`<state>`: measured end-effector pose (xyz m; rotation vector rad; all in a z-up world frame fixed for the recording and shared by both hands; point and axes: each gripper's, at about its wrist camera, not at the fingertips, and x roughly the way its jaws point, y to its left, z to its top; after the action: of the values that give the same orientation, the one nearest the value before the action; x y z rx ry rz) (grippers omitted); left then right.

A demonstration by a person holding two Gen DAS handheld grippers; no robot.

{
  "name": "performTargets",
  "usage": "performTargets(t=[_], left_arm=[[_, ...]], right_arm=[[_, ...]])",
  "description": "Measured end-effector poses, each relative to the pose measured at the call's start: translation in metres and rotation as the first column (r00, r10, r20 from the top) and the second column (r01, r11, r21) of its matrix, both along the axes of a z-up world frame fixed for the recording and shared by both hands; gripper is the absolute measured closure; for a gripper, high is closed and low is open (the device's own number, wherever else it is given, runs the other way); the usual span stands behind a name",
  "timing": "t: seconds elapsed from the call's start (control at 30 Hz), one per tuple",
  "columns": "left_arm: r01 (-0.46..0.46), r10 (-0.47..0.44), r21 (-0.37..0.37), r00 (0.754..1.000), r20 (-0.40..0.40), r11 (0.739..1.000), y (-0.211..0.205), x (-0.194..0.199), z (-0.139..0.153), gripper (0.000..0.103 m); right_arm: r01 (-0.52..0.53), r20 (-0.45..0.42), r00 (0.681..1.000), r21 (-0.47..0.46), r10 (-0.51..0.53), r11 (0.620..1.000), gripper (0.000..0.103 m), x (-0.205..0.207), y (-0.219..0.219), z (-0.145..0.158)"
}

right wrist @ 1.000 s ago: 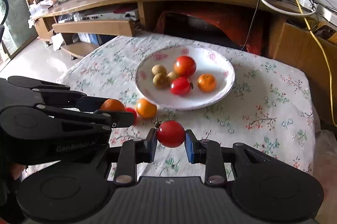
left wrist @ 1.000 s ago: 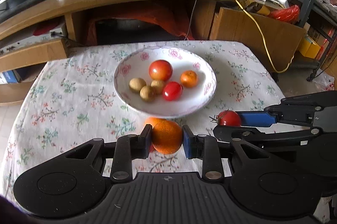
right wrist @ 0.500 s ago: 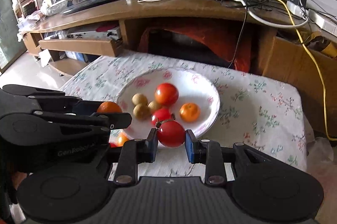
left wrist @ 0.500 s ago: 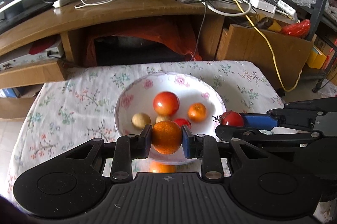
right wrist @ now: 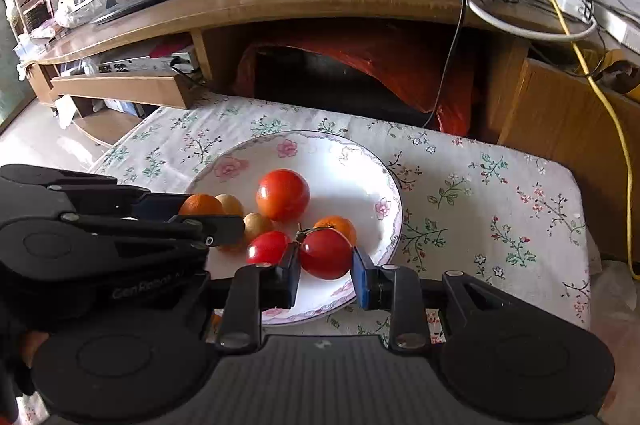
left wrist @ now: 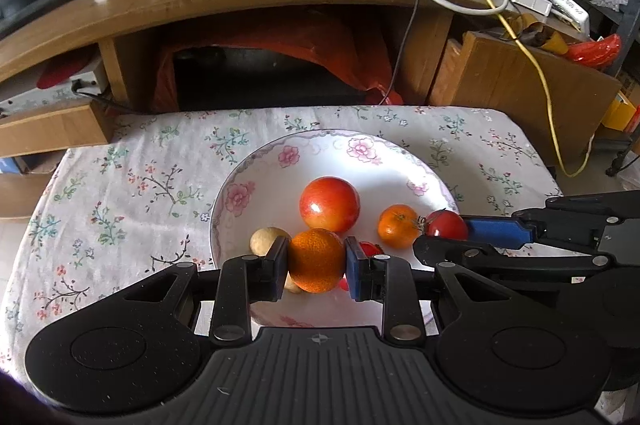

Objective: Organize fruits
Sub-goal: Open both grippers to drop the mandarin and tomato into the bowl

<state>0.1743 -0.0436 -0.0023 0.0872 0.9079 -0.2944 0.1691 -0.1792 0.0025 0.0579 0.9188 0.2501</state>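
Left gripper point(left wrist: 317, 261): jaws pinching an orange point(left wrist: 316, 260), held over the near part of the plate point(left wrist: 256, 169). Right gripper point(right wrist: 325, 254): jaws pinching a tomato point(right wrist: 325, 254) over the plate's near right side. Release point for both: straight below, inside the rim.

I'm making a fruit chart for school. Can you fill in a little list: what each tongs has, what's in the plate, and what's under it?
left tongs: shut on an orange, above the plate
right tongs: shut on a red tomato, above the plate
plate: big red fruit, small orange, small tomato, little tan fruits
under the plate: flowery tablecloth
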Motion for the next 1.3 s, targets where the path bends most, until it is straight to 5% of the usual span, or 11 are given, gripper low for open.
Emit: performTargets(t=[1.3], left_arm=[[-0.030,0.031,-0.005,0.999,0.010,1.000,0.006,-0.002,0.003,0.059]], right_arm=[[0.029,0.025,0.999,0.009,-0.029,1.000,0.071,0.001,0.002,0.000]])
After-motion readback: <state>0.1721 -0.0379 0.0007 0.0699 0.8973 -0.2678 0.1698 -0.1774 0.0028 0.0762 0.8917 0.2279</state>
